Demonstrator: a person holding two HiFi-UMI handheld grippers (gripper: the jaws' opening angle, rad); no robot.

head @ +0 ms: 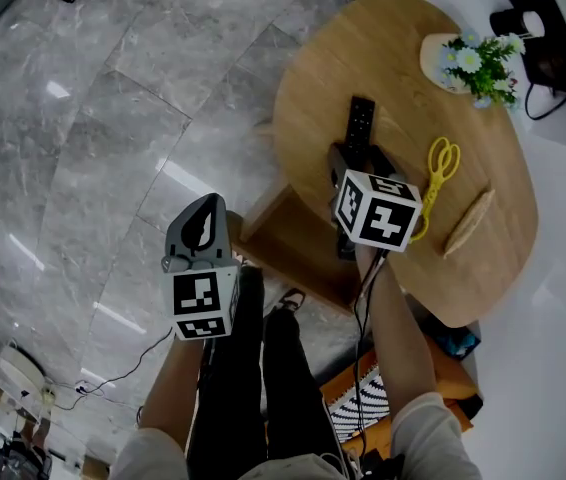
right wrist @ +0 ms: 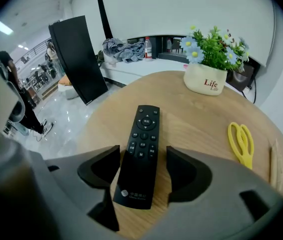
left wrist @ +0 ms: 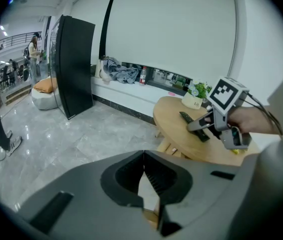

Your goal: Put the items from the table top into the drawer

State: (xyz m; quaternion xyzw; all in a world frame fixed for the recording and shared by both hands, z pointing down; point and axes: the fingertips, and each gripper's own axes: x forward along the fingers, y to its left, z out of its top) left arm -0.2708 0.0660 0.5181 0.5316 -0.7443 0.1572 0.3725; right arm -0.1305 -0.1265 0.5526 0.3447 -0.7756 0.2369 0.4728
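A black remote control [right wrist: 140, 154] lies flat on the round wooden table [head: 483, 268], lengthwise between the jaws of my right gripper [right wrist: 142, 156]. That gripper is open; its pads stand apart from the remote's sides and point steeply down at it. In the head view the remote [head: 359, 123] shows beyond the right gripper [head: 353, 163]. My left gripper [head: 203, 218] hangs over the floor left of the table, shut with nothing in it [left wrist: 142, 159]. What looks like an open wooden drawer [head: 293, 238] juts out below the table's left edge.
Yellow scissors [head: 441, 168] and a wooden stick-like piece [head: 468, 223] lie right of the remote. A white flower pot [head: 468, 63] stands at the table's far side. The person's legs [head: 263, 368] are below; a tall black panel [left wrist: 76, 71] stands on the grey floor.
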